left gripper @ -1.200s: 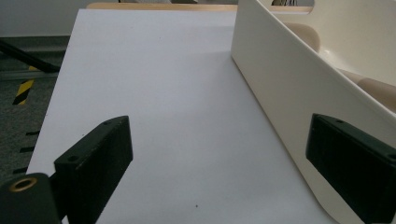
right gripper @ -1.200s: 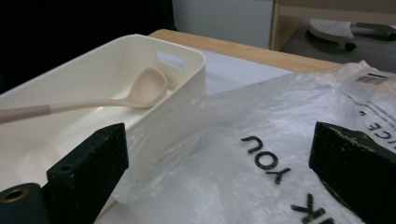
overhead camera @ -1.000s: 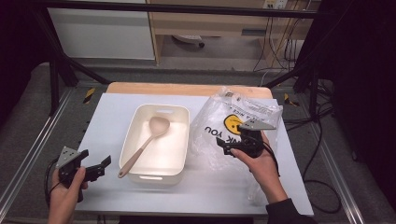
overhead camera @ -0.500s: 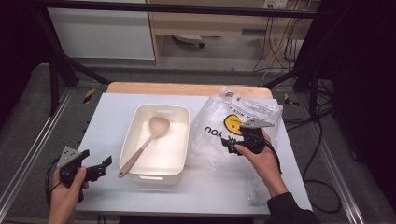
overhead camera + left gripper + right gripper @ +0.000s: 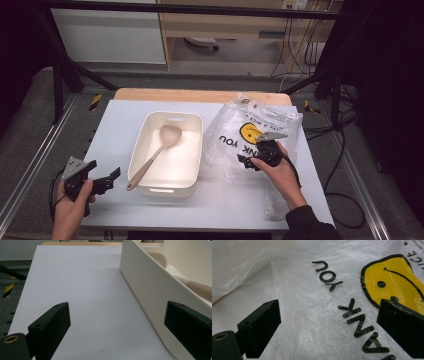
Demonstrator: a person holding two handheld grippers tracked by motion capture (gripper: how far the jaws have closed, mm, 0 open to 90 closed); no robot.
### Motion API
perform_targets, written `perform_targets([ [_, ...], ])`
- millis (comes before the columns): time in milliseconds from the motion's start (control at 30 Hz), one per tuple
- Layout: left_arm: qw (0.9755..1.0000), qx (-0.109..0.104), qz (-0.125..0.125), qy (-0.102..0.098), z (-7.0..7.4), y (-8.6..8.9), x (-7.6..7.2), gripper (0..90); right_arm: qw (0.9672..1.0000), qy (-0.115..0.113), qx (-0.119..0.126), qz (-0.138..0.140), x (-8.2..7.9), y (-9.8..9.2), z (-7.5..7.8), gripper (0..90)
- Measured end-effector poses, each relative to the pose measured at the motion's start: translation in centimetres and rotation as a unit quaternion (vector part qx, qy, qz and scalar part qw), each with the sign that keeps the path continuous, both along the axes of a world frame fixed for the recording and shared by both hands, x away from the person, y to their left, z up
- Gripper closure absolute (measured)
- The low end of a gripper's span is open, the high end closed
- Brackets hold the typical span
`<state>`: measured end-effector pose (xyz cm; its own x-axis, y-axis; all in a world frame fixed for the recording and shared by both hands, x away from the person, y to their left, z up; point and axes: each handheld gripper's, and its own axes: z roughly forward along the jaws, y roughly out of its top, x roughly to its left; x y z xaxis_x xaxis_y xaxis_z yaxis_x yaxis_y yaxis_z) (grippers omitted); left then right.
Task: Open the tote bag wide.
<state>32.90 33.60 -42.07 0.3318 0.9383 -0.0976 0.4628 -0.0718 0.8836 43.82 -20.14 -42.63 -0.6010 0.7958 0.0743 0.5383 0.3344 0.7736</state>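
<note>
The table (image 5: 115,125) carries my landmark, the cream tub (image 5: 150,145). Right of it lies the plastic bag (image 5: 235,130), where my right claw (image 5: 328,322) hovers wide open, empty. I judge gripping comes next. Left claw (image 5: 107,181) waits, open, empty.

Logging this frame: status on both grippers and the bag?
Right gripper open, over plastic bag, nothing gripped. Left gripper open, idle beside tub. Spoon in tub. No obstruction.

Small print along the plastic bag's (image 5: 235,131) far edge is reading too small to decipher. The right hand (image 5: 278,174) is covering the bag's near right part, and the right gripper view is cropping the yellow smiley face (image 5: 397,280).
</note>
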Motion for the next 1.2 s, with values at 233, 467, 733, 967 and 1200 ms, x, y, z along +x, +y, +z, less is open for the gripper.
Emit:
perform_targets([
  [233,1.0,-0.002,0.0,-0.001,0.0,0.0,0.0,6.3,0.9997,0.01,-0.019,0.014,0.0,0.8,-0.9,5.4],
  [467,1.0,0.002,-0.001,0.0,0.0,0.0,0.0,6.3,0.9991,0.012,-0.036,0.018,-0.1,1.3,-1.2,5.2],
  [733,1.0,0.003,-0.001,0.0,0.0,-0.1,0.0,6.3,0.9986,0.012,-0.046,0.022,-0.3,1.9,-1.5,4.6],
  [967,1.0,0.001,-0.002,0.0,0.0,-0.1,0.0,6.3,0.9979,0.023,-0.05,0.035,-0.5,2.7,-1.9,3.8],
  [1200,1.0,0.001,-0.003,0.001,0.1,-0.1,0.0,6.3,0.9954,0.035,-0.08,0.04,-0.4,3.2,-3.0,3.9],
])
